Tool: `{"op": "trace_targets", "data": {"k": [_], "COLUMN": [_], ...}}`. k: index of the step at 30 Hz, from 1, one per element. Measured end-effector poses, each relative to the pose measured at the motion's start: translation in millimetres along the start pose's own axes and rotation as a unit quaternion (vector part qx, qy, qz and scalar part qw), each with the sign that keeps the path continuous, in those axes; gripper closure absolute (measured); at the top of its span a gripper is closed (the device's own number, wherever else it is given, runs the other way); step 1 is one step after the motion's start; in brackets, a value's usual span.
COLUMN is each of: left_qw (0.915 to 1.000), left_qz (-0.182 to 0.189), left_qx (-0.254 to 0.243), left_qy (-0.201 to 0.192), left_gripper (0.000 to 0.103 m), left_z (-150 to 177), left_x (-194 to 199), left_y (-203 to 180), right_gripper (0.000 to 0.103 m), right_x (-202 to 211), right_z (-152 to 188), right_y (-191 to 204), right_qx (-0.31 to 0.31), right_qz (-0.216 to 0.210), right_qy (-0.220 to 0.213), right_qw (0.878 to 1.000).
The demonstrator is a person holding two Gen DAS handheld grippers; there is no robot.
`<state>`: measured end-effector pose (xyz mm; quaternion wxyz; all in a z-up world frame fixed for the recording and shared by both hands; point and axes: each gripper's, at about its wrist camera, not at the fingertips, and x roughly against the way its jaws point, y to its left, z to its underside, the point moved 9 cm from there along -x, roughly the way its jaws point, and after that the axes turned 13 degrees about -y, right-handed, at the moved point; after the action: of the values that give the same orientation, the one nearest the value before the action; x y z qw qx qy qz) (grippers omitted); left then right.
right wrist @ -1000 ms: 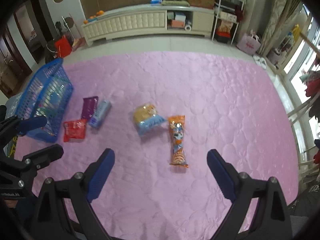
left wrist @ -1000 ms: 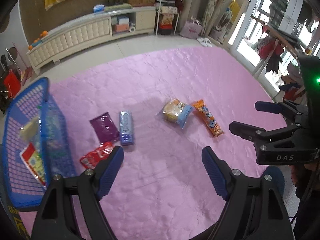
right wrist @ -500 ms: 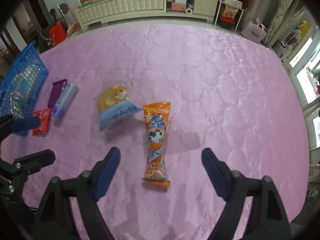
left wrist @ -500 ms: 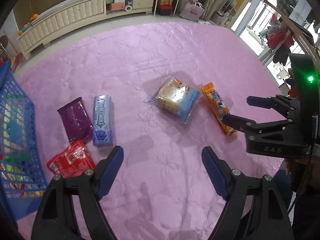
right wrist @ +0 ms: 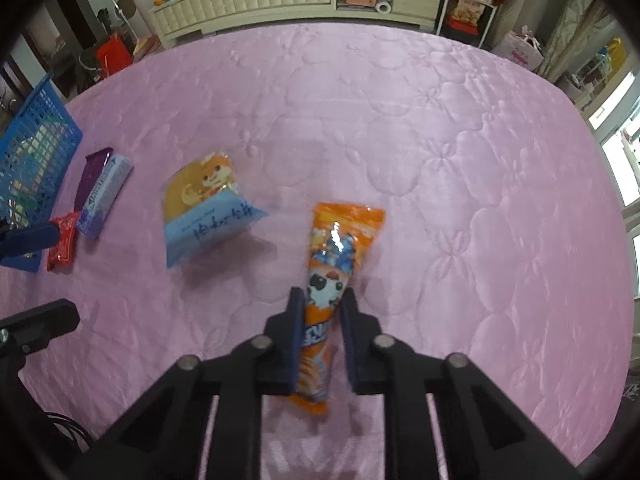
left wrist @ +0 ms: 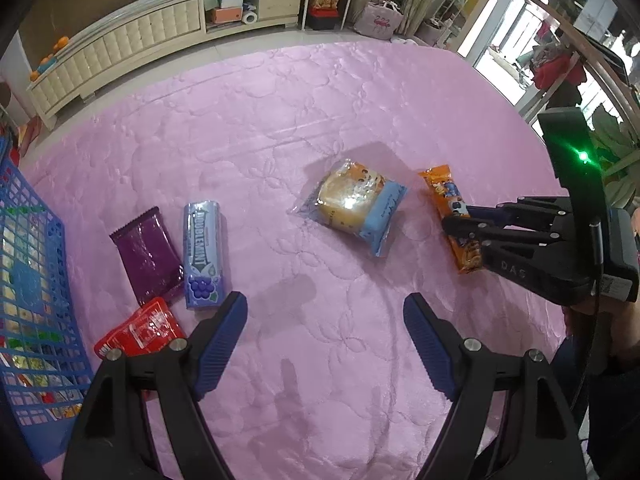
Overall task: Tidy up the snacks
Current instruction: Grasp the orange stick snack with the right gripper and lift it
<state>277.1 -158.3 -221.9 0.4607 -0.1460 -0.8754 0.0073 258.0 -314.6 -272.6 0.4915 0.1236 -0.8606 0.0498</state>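
Note:
An orange snack packet [right wrist: 340, 240] lies lengthwise on the pink quilted cover [right wrist: 440, 140]. My right gripper [right wrist: 322, 300] points down at it, jaws closing tight, and both pads press its lower half. The left wrist view shows the same grip from the side, right gripper [left wrist: 452, 220] on the orange packet [left wrist: 442, 190]. My left gripper [left wrist: 324, 308] hovers open over bare cover, nothing between its fingers. A bread packet with a blue end [left wrist: 356, 204] lies just ahead of it. A purple gum pack [left wrist: 202, 252], a dark purple packet [left wrist: 146, 252] and a red packet [left wrist: 140, 332] lie to its left.
A blue plastic basket [left wrist: 24, 280] holding several snacks stands at the left edge of the cover. A long white cabinet [left wrist: 160, 28] runs along the far wall beyond the floor. A shelf rack and bags [left wrist: 328, 0] stand at the far right.
Both grippers have come down closer to the cover. The right gripper's jaws, wide apart before, have closed on the orange packet. The left gripper's opening is unchanged.

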Motion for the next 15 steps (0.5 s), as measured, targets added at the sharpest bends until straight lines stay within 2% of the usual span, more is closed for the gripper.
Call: {"op": "trace_targets", "data": {"k": [6,15], "left_qw": [0.9991,0.9959], "left_qz": [0.003,0.028], "left_qx": [-0.042,-0.087], "left_qy": [-0.009,-0.004], "left_gripper": [0.024,0.024], "left_z": [-9,-34], "left_x": [-7,-37], "left_y": [-5,-22], "right_gripper": [0.086,0.086], "right_x": [17,30], "right_z": [-2,-7], "right_y": [-7,-13], "right_qx": [-0.016,-0.04], "right_qz": [-0.005,-0.025], "right_qy": [-0.015,-0.029], "right_qw": [1.0,0.998]}}
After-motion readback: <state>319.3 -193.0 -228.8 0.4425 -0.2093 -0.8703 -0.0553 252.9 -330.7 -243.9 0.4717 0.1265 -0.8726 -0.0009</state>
